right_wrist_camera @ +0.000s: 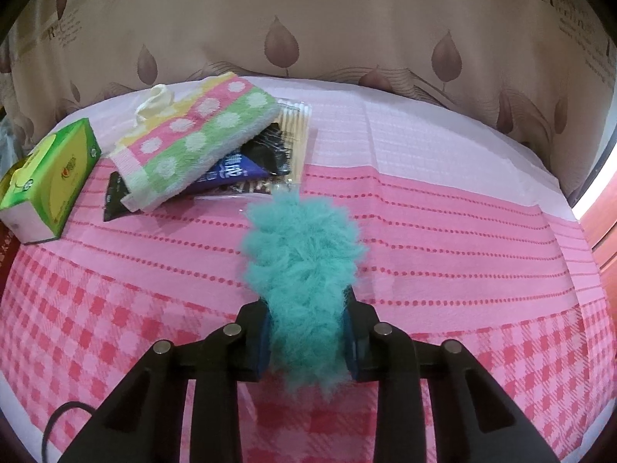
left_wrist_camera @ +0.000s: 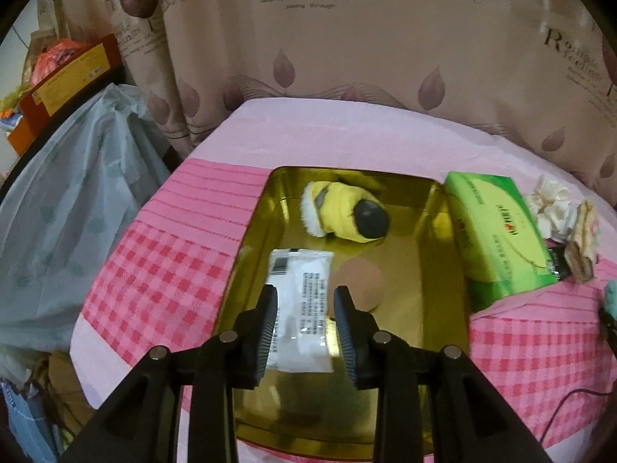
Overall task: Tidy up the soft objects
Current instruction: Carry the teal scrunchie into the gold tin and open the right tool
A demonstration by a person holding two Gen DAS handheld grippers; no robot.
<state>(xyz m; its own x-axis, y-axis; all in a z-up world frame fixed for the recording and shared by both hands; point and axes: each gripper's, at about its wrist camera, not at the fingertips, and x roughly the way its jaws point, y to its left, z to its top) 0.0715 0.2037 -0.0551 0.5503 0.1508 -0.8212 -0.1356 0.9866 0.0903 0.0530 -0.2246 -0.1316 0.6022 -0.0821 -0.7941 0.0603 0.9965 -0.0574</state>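
While both grippers worked over a pink checked cloth (right_wrist_camera: 462, 239), the items stood as follows.

Fluffy piece: teal, shaggy, long-piled tuft (right_wrist_camera: 300, 270); lay on the cloth mid-scene in the right wrist view, its near end between the fingers.
Right gripper (right_wrist_camera: 308, 341): jaws clenched on the teal tuft, pads pressed into the pile.
Left gripper (left_wrist_camera: 304, 332): jaws released, standing either side of a white sachet (left_wrist_camera: 299, 305) without pressing it.
Gold tray (left_wrist_camera: 432, 293): shiny, rectangular, on the cloth's left part.
Tray contents: white sachet with black print at the near left; yellow plush toy (left_wrist_camera: 343, 212) with white trim and dark end at the far side.
Tissue pack (left_wrist_camera: 497, 231): green, leaning on the tray's right rim.
Far pile, right of the pack: dotted pink-green-yellow towel (right_wrist_camera: 193, 139) over dark packets (right_wrist_camera: 231, 169) and a clear pack of cotton swabs (right_wrist_camera: 295, 123).
Backdrop: beige leaf-print curtain (right_wrist_camera: 347, 31).
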